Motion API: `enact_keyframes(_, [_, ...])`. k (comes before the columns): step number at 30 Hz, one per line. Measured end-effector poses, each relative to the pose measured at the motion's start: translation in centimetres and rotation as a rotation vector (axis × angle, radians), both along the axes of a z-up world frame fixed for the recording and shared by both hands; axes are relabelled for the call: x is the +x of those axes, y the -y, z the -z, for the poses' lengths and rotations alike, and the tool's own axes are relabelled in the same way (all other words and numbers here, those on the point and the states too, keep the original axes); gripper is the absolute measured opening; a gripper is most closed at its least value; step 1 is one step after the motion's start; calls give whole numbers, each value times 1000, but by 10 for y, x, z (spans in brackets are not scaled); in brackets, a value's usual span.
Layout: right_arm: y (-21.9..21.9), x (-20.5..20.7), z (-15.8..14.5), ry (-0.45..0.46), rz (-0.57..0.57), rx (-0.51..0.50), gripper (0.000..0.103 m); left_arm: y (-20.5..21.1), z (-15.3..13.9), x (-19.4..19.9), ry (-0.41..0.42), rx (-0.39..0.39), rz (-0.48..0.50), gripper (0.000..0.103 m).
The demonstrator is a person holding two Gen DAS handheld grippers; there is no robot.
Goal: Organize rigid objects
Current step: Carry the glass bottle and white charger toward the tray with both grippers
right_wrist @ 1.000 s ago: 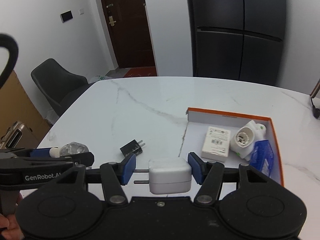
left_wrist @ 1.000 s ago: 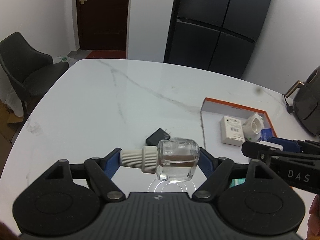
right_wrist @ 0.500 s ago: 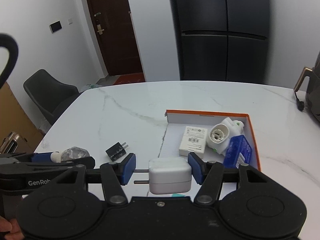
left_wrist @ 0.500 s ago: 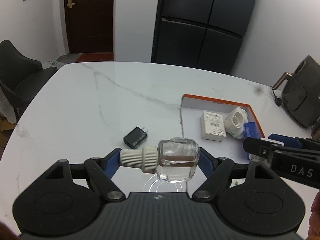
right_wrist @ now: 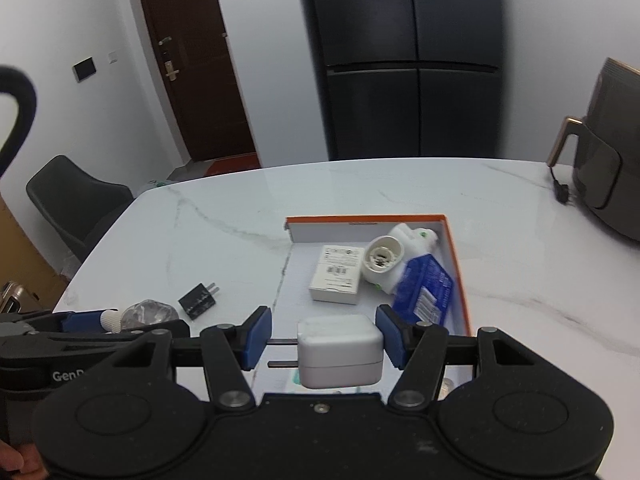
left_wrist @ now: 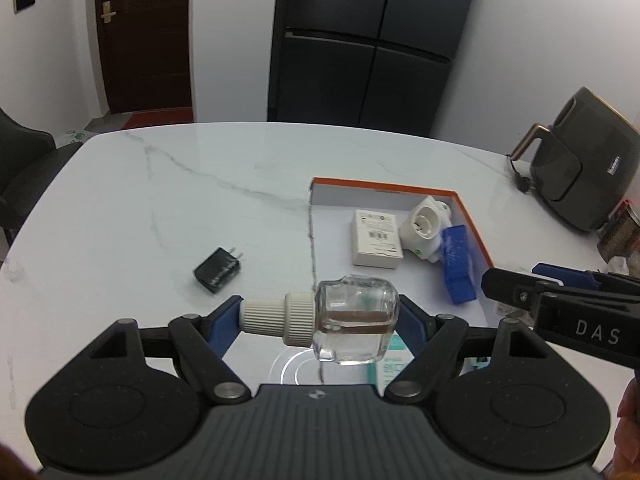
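Note:
My left gripper (left_wrist: pixel 320 316) is shut on a clear glass bottle (left_wrist: pixel 356 322) with a white ribbed cap, held sideways above the near left edge of the orange-rimmed box (left_wrist: pixel 474 220). My right gripper (right_wrist: pixel 323 340) is shut on a white plug adapter (right_wrist: pixel 339 350), prongs pointing left, above the box's near end (right_wrist: pixel 456 260). In the box lie a white labelled carton (left_wrist: pixel 376 244), a white lamp socket (left_wrist: pixel 426 228) and a blue packet (left_wrist: pixel 456 264). A black charger (left_wrist: pixel 218 270) lies on the table left of the box.
The white marble table (left_wrist: pixel 160 208) stretches left and back. A dark air fryer (left_wrist: pixel 580 180) with a cord stands at the back right. A dark chair (right_wrist: pixel 76 200) is at the table's left. A black fridge and a brown door are behind.
Both grippers have moved right and toward the box, keeping hold of the bottle and the adapter. The box and air fryer now sit more central in both views.

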State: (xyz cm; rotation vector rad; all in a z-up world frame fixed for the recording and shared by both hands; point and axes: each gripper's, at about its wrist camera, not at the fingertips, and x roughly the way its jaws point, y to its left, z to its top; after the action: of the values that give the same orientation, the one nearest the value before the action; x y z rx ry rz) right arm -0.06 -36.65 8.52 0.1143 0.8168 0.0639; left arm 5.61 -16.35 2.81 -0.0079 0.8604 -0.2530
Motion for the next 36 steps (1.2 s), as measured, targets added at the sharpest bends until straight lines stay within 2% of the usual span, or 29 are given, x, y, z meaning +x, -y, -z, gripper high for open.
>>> enact_keyframes(20, [50,-26,-3,-3,107,-6,70,49,5,-5,-13,-9,91,81])
enact_keyframes(36, [60,-20,-3,0,118,-5,70,65,7,6,-15,-3,104,81])
